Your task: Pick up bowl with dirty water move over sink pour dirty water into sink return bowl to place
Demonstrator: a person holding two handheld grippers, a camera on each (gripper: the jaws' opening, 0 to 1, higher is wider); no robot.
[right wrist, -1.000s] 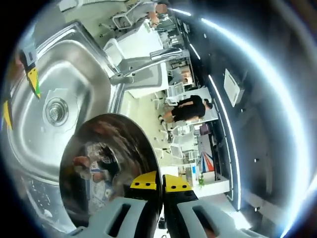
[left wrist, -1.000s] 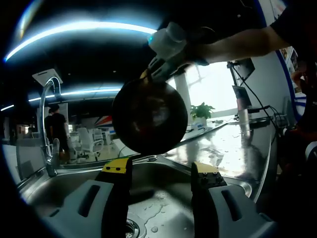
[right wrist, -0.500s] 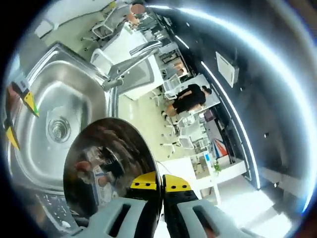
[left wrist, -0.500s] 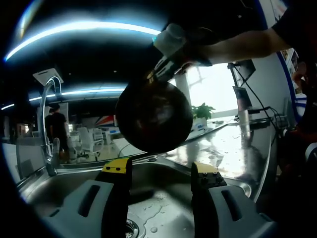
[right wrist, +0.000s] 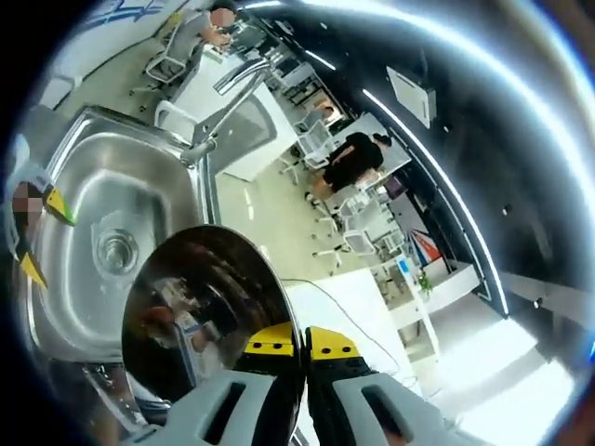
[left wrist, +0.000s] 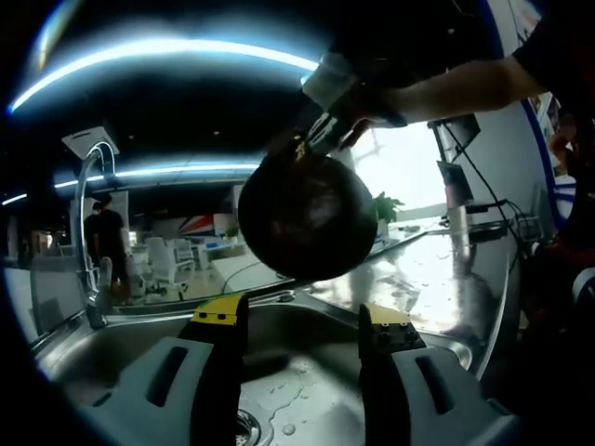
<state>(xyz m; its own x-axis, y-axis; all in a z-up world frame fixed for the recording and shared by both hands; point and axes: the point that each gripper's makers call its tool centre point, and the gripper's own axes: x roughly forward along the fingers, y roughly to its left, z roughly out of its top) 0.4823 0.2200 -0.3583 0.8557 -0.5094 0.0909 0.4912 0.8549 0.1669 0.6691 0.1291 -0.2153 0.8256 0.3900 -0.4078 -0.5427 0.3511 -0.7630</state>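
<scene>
A shiny metal bowl (right wrist: 200,316) fills the lower part of the right gripper view, tilted over the steel sink (right wrist: 88,200) with its drain (right wrist: 116,253). My right gripper (right wrist: 301,346) is shut on the bowl's rim. In the left gripper view the same bowl (left wrist: 307,216) hangs dark above the sink (left wrist: 121,330), held from above by the right gripper (left wrist: 325,102) and a person's arm (left wrist: 465,79). My left gripper (left wrist: 302,321) stands open low over the basin, nothing between its jaws. The left gripper (right wrist: 42,232) shows at the left edge of the right gripper view.
A curved faucet (left wrist: 91,232) rises at the sink's left; it appears as faucet (right wrist: 228,98) in the right gripper view. A wet steel counter (left wrist: 437,279) runs to the right of the basin. Office chairs and people stand in the background.
The bowl has shifted right and slightly up in the left gripper view. The right gripper view has rolled, with the sink sliding lower left. The left gripper has not moved.
</scene>
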